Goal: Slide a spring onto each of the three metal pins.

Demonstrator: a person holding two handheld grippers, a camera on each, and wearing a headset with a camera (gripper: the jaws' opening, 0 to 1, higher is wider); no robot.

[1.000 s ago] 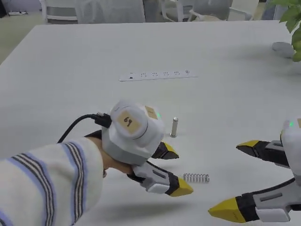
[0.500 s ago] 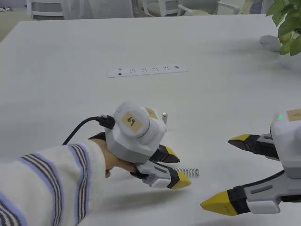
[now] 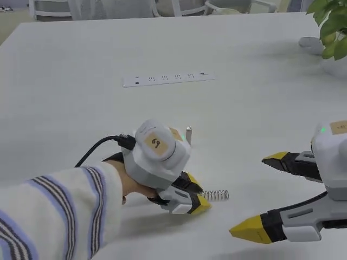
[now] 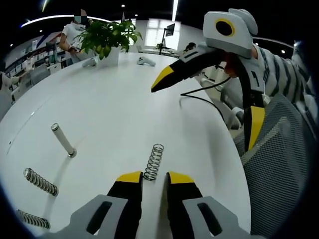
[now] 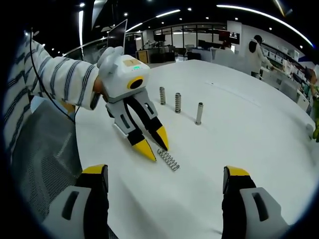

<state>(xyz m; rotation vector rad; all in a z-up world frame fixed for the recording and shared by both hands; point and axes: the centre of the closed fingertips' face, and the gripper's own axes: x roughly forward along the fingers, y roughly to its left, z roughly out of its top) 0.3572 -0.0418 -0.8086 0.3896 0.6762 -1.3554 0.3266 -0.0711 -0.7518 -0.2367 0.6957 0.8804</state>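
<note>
A loose spring [image 3: 216, 194] lies flat on the white table [image 3: 81, 81]. My left gripper [image 3: 198, 193] sits low at its left end, jaws narrowed to a small gap. In the left gripper view the spring [image 4: 154, 162] has its near end just between the yellow fingertips [image 4: 130, 178], not pinched. A bare metal pin [image 3: 188, 134] stands behind that gripper. The bare pin [image 5: 199, 113] and two pins wearing springs [image 5: 169, 99] stand in a row. My right gripper [image 3: 259, 195] hovers wide open to the right of the spring, holding nothing.
A white power strip [image 3: 169, 79] lies across the table's middle. A potted plant [image 3: 331, 27] stands at the far right corner with a small grey object [image 3: 310, 43] beside it. A black cable [image 3: 95, 149] trails from the left gripper. Chairs line the far edge.
My left gripper has dropped toward the spring and its jaws have narrowed around the spring's near end. The right gripper stays open, barely moved. The head camera has shifted.
</note>
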